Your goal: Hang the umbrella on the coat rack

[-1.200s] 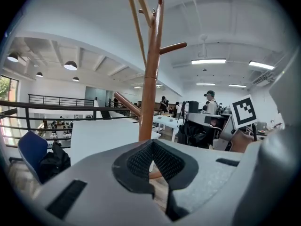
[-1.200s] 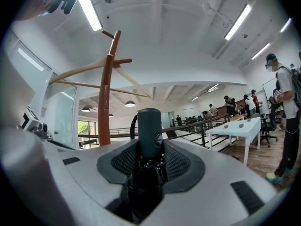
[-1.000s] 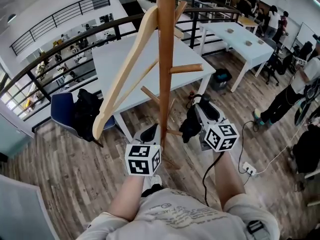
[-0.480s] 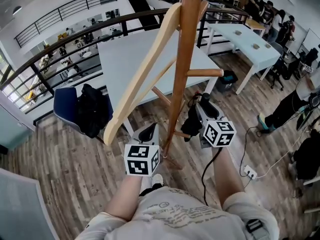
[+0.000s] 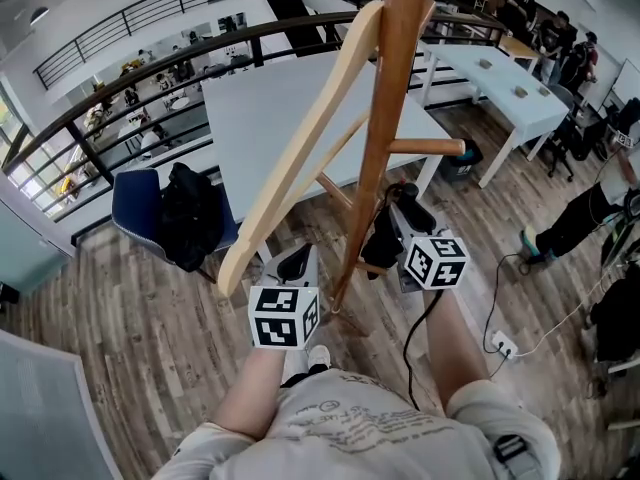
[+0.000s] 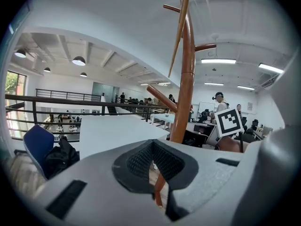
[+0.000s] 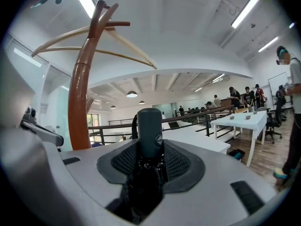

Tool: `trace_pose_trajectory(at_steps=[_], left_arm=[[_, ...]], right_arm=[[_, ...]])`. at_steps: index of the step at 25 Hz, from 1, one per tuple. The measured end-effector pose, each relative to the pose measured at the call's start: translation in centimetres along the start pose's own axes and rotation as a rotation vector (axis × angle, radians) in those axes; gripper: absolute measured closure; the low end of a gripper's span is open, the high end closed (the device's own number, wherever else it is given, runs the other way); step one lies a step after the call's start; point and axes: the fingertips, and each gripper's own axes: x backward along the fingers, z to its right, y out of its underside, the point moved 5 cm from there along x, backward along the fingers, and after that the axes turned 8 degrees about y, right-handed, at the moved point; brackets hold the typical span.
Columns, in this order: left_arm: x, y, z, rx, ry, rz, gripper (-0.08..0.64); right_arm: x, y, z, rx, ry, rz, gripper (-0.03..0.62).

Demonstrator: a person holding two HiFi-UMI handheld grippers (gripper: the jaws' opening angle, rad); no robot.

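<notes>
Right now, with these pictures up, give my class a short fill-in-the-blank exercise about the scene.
1. The right tool is shut on the black ____.
2. The hanger on the coat rack is made of ____.
3. The left tool holds ____.
Missing words: umbrella; wood; nothing.

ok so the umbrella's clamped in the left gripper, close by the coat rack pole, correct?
Not quite: the umbrella is clamped in the right gripper, not the left. The right gripper view shows its dark handle standing between those jaws. The left gripper has its jaws together on nothing. The rest holds: it is close by the coat rack pole.
</notes>
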Motion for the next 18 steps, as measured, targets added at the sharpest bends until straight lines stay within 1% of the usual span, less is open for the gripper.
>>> trace_pose_trajectory(at_steps=[3, 9, 18], left_arm=[[-0.1, -0.2, 0.0, -0.004, 0.006, 0.003, 0.555], [-0.4, 0.0, -0.2, -0.003, 0.009, 0.004, 0.555], [-0.9, 0.1, 0.3, -0.007, 0.023, -0.003, 0.555]], right_arm=[[-0.2, -0.2, -0.2, 0.001, -0.004, 0.002, 0.434], [-0.4, -0.6, 0.6, -0.009, 0.022, 0.010, 0.434], [0.2, -0.6, -0.4, 0.023, -0.049, 0.010, 0.434]])
